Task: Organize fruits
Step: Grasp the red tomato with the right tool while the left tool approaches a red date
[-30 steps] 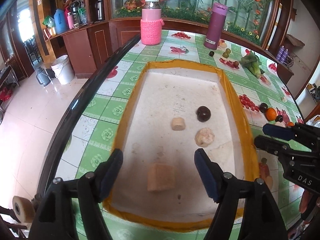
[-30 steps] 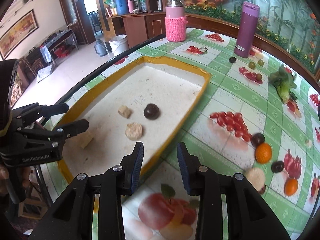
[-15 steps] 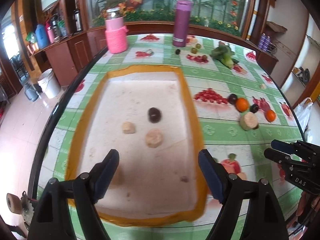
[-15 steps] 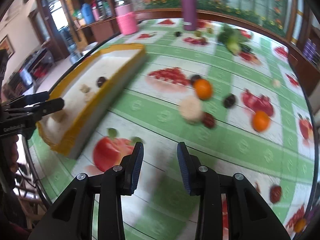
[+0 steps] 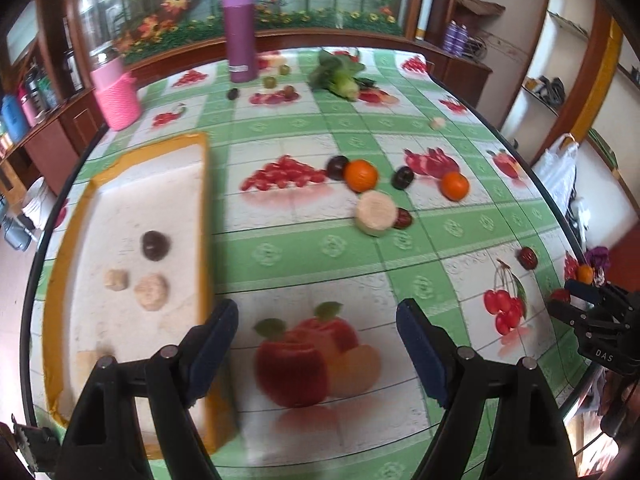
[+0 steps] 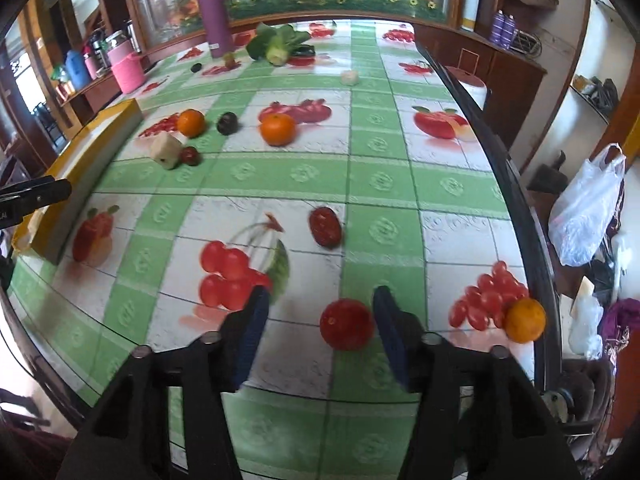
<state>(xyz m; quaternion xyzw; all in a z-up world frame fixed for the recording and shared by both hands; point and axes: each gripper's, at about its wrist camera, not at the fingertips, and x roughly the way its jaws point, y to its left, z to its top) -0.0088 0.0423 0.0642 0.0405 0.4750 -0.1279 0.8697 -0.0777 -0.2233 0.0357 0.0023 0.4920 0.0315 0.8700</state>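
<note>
A yellow-rimmed tray (image 5: 206, 208) lies at the table's left and holds a dark plum (image 5: 154, 245) and beige pieces (image 5: 150, 291). Loose fruit lies on the green fruit-print cloth: oranges (image 5: 361, 175), (image 6: 277, 129), dark plums (image 5: 402, 178), a pale round slice (image 5: 376, 213), a red date (image 6: 325, 226). My left gripper (image 5: 316, 340) is open and empty over the tray's right edge. My right gripper (image 6: 318, 330) is open, with a red tomato (image 6: 346, 323) between its fingers, near the right one. An orange (image 6: 525, 319) sits at the table's right edge.
A purple flask (image 5: 239, 33), a pink knit-covered jar (image 5: 116, 96), a leafy green vegetable (image 5: 338, 76) and small fruits stand at the far end. The table's dark rim (image 6: 516, 184) runs along the right, with a plastic bag (image 6: 588, 216) beyond it.
Both grippers have swung right, away from the tray. The right gripper has opened wider and now has the red tomato between its fingers. The left stays open.
</note>
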